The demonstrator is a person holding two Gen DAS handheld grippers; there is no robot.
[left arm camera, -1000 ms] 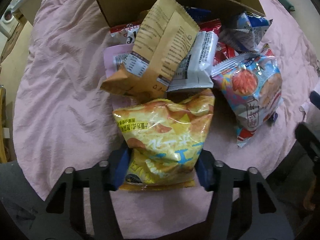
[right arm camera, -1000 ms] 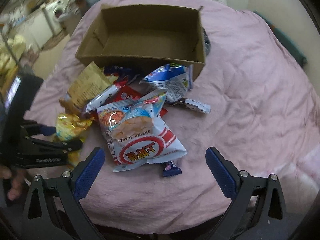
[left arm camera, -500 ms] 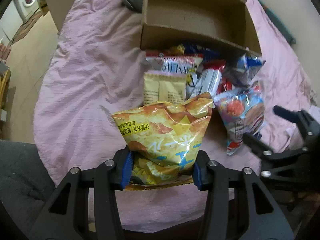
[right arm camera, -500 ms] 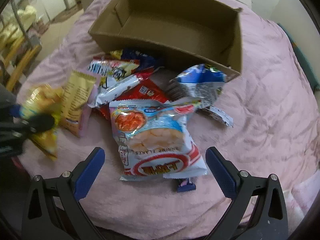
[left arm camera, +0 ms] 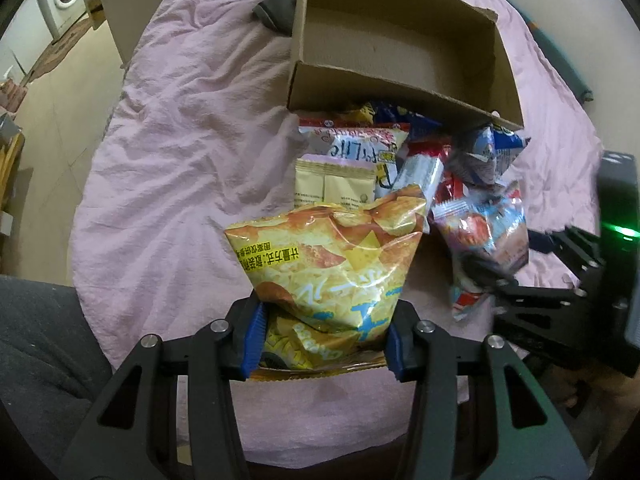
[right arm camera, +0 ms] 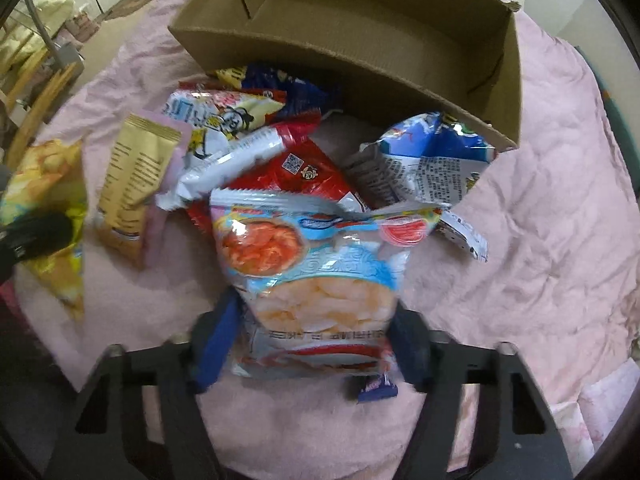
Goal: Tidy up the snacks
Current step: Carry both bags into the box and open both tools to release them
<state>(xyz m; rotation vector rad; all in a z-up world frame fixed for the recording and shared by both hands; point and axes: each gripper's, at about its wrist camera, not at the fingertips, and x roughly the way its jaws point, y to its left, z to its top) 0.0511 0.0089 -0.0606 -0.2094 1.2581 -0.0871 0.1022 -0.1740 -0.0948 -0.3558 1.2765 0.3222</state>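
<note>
At 6 o'clock in the left wrist view, the left hand-held gripper (left arm camera: 322, 338) is clamped on the lower part of a yellow chip bag (left arm camera: 334, 268), its blue pads pressing in from either side and the bag standing up above the pink cloth (left arm camera: 172, 168) that covers the table. In the right wrist view, the right hand-held gripper (right arm camera: 316, 346) has its blue pads against both sides of a shrimp flakes bag (right arm camera: 320, 264), the bag's lower end pinched between them; the picture is blurred there, but the pads appear to grip it. A small dark blue wrapper (right arm camera: 376, 388) lies just beside that bag at 5 o'clock. Farther out, toward 10 o'clock, a tan packet (right arm camera: 134, 184) lies on the cloth, with a silver and red packet (right arm camera: 236, 162) and a red packet (right arm camera: 304, 172) overlapping in the heap at centre. A blue and white bag (right arm camera: 428, 164) rests at 1 o'clock, touching the near wall of the cardboard box (right arm camera: 400, 12). The box sits farthest away at 12 o'clock, open at the top, with no snack visible inside it.
</note>
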